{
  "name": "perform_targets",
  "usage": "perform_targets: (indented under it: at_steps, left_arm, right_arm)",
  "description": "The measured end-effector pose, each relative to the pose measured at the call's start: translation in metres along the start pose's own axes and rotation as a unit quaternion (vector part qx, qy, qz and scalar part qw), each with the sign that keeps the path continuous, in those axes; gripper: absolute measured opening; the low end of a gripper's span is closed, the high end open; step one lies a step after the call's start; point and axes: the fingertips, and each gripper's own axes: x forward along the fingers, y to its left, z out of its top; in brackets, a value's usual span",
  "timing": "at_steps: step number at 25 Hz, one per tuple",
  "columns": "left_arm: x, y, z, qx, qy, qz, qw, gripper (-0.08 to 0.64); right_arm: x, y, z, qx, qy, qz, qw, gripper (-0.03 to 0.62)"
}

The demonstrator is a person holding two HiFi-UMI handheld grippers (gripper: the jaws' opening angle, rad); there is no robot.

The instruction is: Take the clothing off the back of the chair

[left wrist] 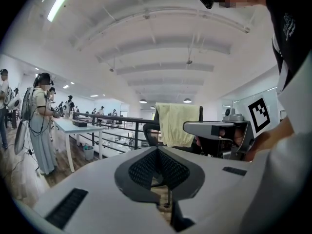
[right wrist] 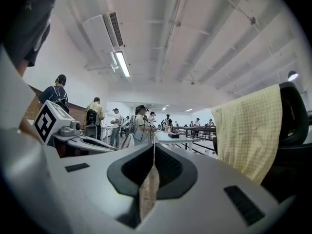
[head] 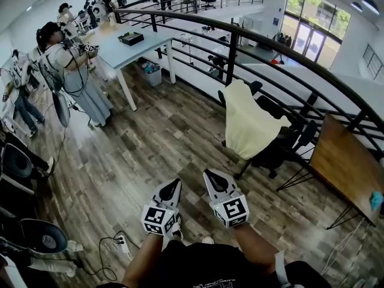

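Note:
A pale yellow garment (head: pixel 249 125) hangs over the back of a black office chair (head: pixel 282 146) that stands by the railing. Both grippers are held low in front of me, some way short of the chair on its left. My left gripper (head: pixel 173 186) is shut with nothing in it, and so is my right gripper (head: pixel 212 177). In the left gripper view the garment (left wrist: pixel 177 123) hangs straight ahead beyond the closed jaws, with the right gripper (left wrist: pixel 202 127) beside it. In the right gripper view the garment (right wrist: pixel 251 130) and chair back (right wrist: pixel 295 116) fill the right side.
A black railing (head: pixel 240 32) curves behind the chair. A wooden table (head: pixel 345 167) stands at the right, a white table (head: pixel 129 50) at the back left with a person (head: pixel 72 71) next to it. A power strip (head: pixel 120 240) and cables lie on the floor.

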Motion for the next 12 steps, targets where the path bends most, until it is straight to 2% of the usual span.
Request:
perform_targets:
  at_steps: [12]
  left_arm:
    - [0.067,0.044,0.022,0.014,0.000,-0.075,0.9971,0.014]
  right_arm:
    - [0.052,-0.038,0.008,0.001,-0.004,-0.074,0.997,0.023]
